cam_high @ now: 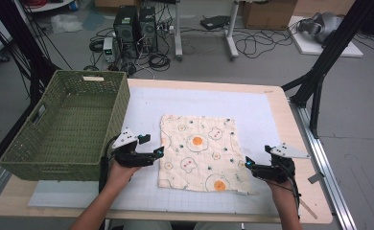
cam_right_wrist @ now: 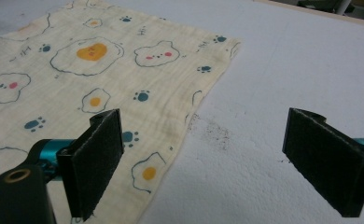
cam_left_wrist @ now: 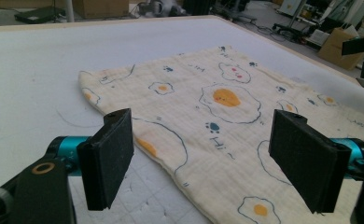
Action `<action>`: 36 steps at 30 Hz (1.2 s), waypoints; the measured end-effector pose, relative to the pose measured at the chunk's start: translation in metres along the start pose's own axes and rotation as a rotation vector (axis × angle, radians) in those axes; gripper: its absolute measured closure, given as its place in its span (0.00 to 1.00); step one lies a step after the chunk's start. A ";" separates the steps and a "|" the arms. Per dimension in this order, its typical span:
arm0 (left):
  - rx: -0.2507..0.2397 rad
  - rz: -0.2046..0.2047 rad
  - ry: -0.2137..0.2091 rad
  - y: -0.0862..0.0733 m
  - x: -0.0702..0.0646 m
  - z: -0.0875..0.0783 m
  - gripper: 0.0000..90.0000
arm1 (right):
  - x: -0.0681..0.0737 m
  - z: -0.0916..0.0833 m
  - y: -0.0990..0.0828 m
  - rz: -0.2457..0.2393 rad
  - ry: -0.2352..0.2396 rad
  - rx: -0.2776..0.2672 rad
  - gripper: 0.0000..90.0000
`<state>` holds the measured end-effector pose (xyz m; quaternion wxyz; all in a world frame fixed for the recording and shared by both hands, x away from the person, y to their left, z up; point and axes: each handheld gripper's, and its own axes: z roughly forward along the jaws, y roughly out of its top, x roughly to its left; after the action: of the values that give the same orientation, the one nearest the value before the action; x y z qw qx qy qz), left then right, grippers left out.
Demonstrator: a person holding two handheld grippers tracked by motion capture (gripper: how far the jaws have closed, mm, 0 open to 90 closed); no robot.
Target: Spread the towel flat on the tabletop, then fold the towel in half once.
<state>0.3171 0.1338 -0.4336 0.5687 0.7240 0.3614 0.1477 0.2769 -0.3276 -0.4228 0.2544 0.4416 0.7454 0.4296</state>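
Now the cloth (cam_high: 199, 153) lies flat on the bench (cam_high: 271, 103), at the centre. At 9 o'clock of it stands the green basket (cam_high: 36, 143); nothing is seen inside. The left hand-held gripper (cam_high: 160, 152) waits at the cloth's 9 o'clock edge, jaws wide apart. The right hand-held gripper (cam_high: 247, 164) is at the 4 o'clock corner, also wide apart, holding nothing.

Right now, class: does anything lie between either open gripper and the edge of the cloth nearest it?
Nothing visible does. The left gripper sits at the cloth's left edge, the right gripper at its right edge, with bare mat between. The basket stands off to the left.
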 end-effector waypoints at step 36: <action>-0.013 -0.098 0.041 0.036 0.010 0.023 0.27 | -0.006 0.001 -0.005 0.026 0.019 0.008 0.13</action>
<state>0.3508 0.1207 -0.4094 0.5722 0.6987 0.4070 0.1369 0.2781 -0.3333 -0.4272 0.2399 0.4482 0.7438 0.4339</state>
